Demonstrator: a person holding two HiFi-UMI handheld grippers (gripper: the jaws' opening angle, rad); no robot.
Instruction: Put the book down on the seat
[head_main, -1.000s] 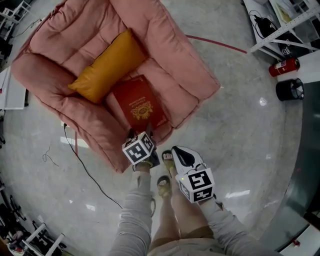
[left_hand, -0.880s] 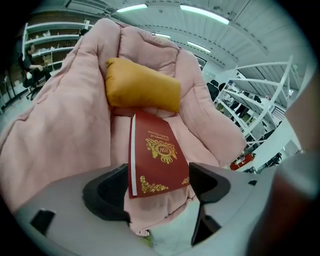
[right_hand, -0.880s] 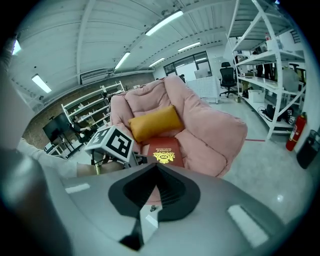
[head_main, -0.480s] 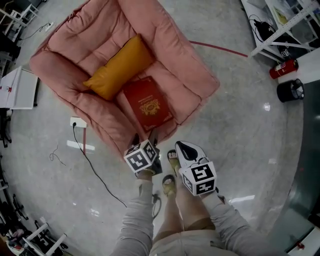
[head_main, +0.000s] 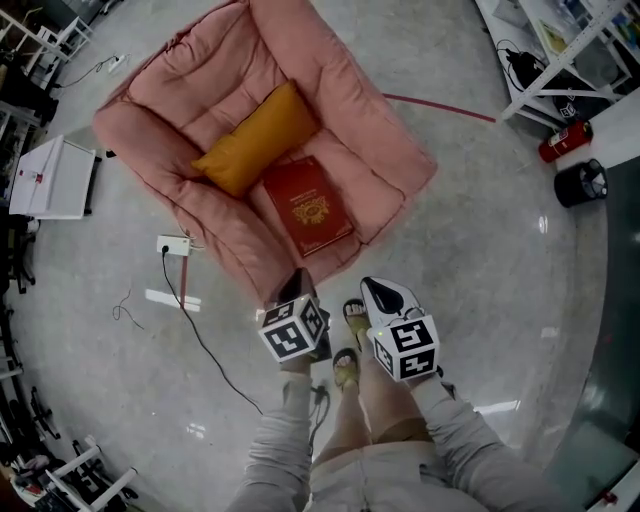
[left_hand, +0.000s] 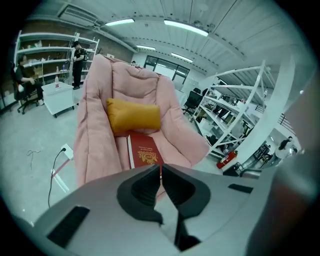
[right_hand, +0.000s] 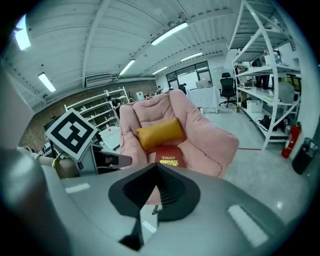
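Note:
A dark red book (head_main: 308, 205) with gold print lies flat on the seat of the pink armchair (head_main: 350, 110), just in front of a yellow cushion (head_main: 258, 138). My left gripper (head_main: 295, 281) hovers over the floor in front of the chair, clear of the book. Its jaws have just closed and nothing is between them. In the left gripper view the book (left_hand: 146, 155) shows beyond the closed left gripper (left_hand: 160, 167). My right gripper (head_main: 376, 288) is beside it, shut and empty. The right gripper view shows the book (right_hand: 170, 156) past the right gripper's (right_hand: 156, 165) tips.
The person's sandalled feet (head_main: 350, 345) stand between the grippers. A wall socket box (head_main: 175, 245) with a black cable lies left of the chair, by a white cabinet (head_main: 55, 178). A fire extinguisher (head_main: 568, 140), a black bin (head_main: 580, 182) and white shelving (head_main: 560, 50) stand at the right.
The left gripper was at the book's near edge; it has drawn back and up, and its jaws have shut. The right gripper has also lifted a little. The book stays on the seat.

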